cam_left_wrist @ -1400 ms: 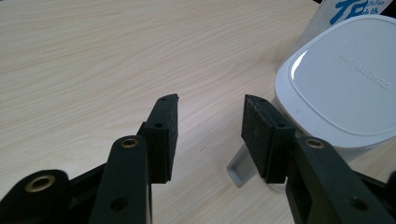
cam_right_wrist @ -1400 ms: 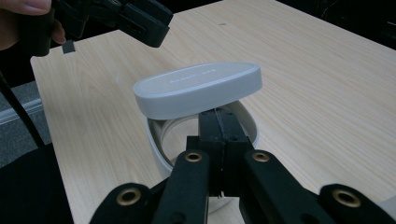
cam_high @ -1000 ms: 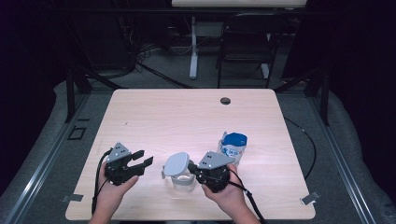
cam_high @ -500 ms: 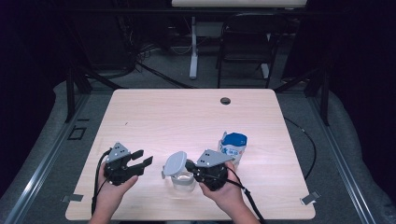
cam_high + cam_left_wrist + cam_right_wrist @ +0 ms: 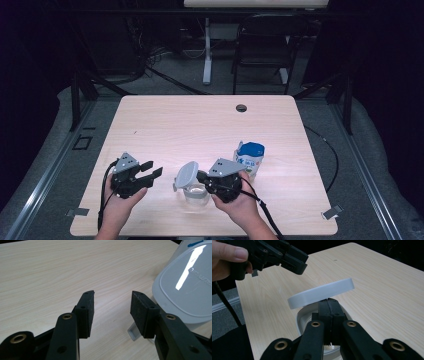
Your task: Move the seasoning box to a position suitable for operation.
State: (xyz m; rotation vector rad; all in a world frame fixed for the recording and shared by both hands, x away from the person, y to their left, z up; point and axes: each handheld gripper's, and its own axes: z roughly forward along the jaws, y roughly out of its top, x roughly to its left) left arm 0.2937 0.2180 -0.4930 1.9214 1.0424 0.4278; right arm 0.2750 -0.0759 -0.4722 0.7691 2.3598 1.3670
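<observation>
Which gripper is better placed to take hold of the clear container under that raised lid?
Left. The left gripper stands open and empty beside the clear container, while the right gripper is shut on the lid.

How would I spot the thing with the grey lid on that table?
Look at the near edge of the wooden table, between the two hand-held grippers. There sits a clear container whose grey lid is tipped up. Its neighbour, the white bottle, has a blue cap.
</observation>
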